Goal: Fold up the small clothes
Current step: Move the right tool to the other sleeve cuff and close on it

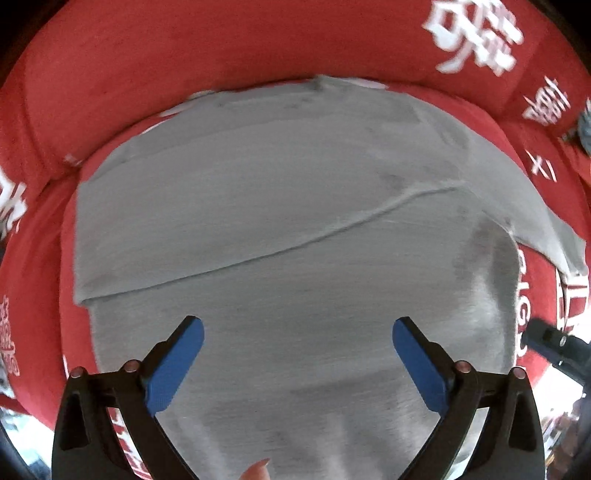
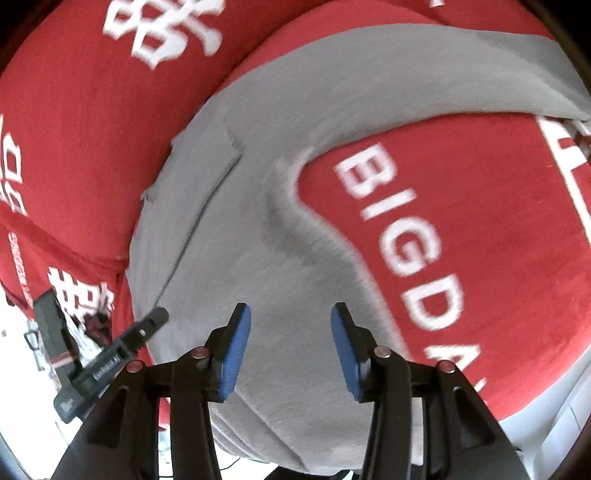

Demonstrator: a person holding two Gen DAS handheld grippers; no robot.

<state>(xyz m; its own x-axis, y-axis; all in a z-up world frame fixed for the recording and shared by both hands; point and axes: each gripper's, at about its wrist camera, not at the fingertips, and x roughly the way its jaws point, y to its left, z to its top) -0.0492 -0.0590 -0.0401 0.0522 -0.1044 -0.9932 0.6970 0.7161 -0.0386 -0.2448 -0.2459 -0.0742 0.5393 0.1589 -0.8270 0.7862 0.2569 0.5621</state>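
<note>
- Red cloth point(image 2: 480, 221) is covering the work surface, and white capitals on it are reading "BIGDA", the rest running out of view; large white Chinese characters point(image 1: 476, 33) are showing too, too blurred for me to read.
- Small white lettering is showing on the black body of my left gripper in the right wrist view, but I cannot make it out.
- I am holding my left gripper point(image 1: 297, 338) straight above the grey garment point(image 1: 277, 206), its blue pads standing wide apart with nothing between them.
- My right gripper point(image 2: 290, 328) is standing partly open over the garment's near edge, its pads clear of the fabric.
- Grey fabric is lying flat on the red cloth, one folded layer crossing it, a sleeve trailing to the right.
</note>
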